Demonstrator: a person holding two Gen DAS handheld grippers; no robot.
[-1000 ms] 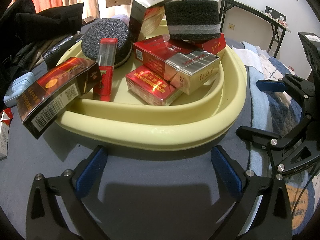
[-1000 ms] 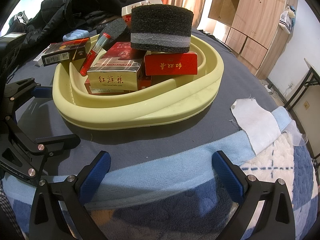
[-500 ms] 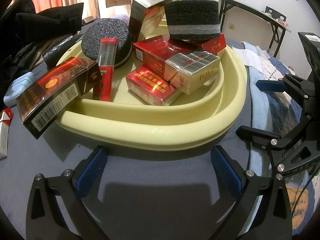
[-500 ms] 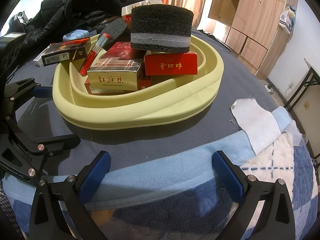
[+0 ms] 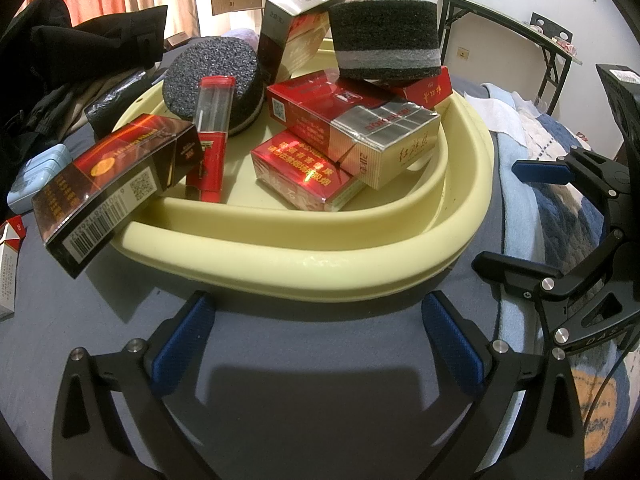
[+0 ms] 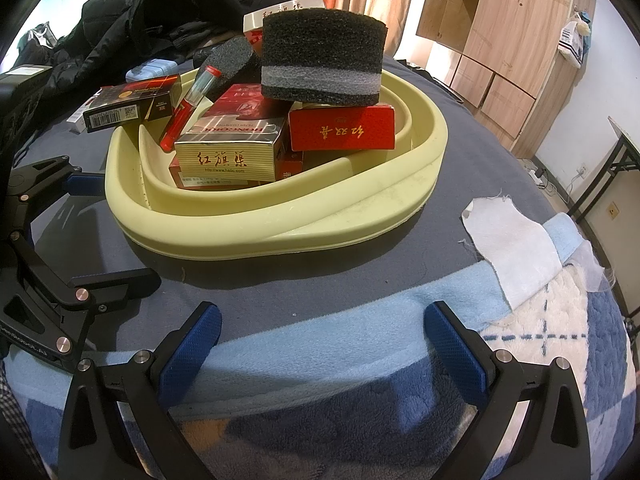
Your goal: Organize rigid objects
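From the left wrist, the left gripper (image 5: 316,324) hung low over a smooth grey bedsheet (image 5: 312,364), its jaws wide apart with nothing between the ribbed blue pads. Just ahead sat a pale yellow plastic basin (image 5: 304,264) with a thick rounded rim, heaped with hard boxes. A glossy dark red box (image 5: 116,184) with a barcode lay tilted over the near left rim, half outside. A clear-capped red tube (image 5: 212,140) leaned against a coarse round black sponge (image 5: 216,72). A foil-ended red and gold carton (image 5: 352,128) lay across a flat red packet (image 5: 308,176), and a tall carton (image 5: 296,28) stood tilted behind. A black sponge block with a grey stripe (image 5: 384,40) capped the pile. A light blue case (image 5: 36,176) and a white and red packet (image 5: 8,264) lay outside, the latter cut off by the frame edge. The right gripper (image 5: 520,220) showed at the right, only partly visible.

From the right wrist, the right gripper (image 6: 320,328) hovered over a fuzzy blue and white blanket (image 6: 360,360), jaws spread and empty. The basin (image 6: 280,224) lay ahead on the sheet. A red box with gold lettering (image 6: 344,132) sat under the striped sponge (image 6: 324,60); what lay beneath the gold carton (image 6: 232,152) was mostly hidden. A frayed white cloth (image 6: 516,248) lay to the right. The left gripper (image 6: 80,232) entered from the left edge, beside dark clothing (image 6: 160,8).
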